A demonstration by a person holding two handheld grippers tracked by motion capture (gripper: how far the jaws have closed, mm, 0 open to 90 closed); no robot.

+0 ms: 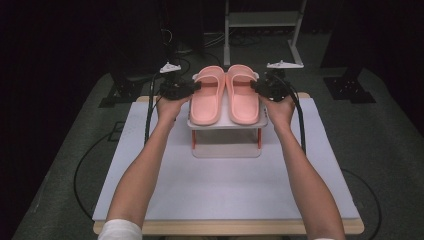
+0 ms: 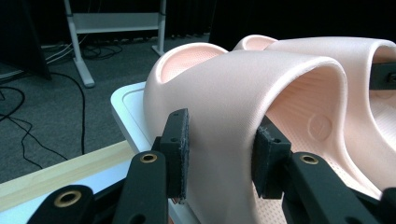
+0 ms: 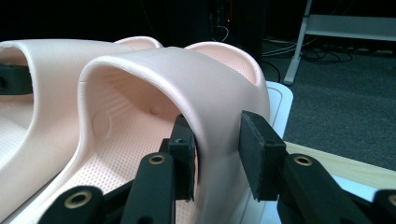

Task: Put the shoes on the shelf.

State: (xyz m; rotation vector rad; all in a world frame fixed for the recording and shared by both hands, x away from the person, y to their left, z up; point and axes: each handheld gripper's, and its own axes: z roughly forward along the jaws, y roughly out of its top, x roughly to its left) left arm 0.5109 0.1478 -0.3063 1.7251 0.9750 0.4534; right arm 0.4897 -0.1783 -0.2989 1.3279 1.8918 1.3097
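Forearms first: you have two of them reaching up from the near edge of the worktop (image 1: 150,200), which carries one pale mat over a wooden board. Past the bare stretch of mat stands one small white stand (image 1: 227,125) with orange legs, and everything else sits relative to it.

On top of the stand lie two pink slippers side by side, touching along their inner edges, toes pointing away from you. At the stand's left side your left hand holds the left tongs (image 1: 192,87); at its right side your right hand holds the right tongs (image 1: 257,86). That makes two tongs, one per slipper.

In the left gripper view, the left tongs (image 2: 219,154) straddle the outer side of the left slipper (image 2: 243,93) where the strap meets the sole. Both pads lie against the strap wall, one outside and one inside, so these tongs are closed on it at a moderate gap.

In the right gripper view, the right tongs (image 3: 217,156) straddle the same spot on the right slipper (image 3: 187,88). The inner pad touches the strap; the outer pad stands slightly off it with a thin gap showing, so this grip is loose and not pressing.

Beyond the stand, on the grey floor (image 1: 350,130), you can see one white metal frame (image 1: 262,22) and several black cables.
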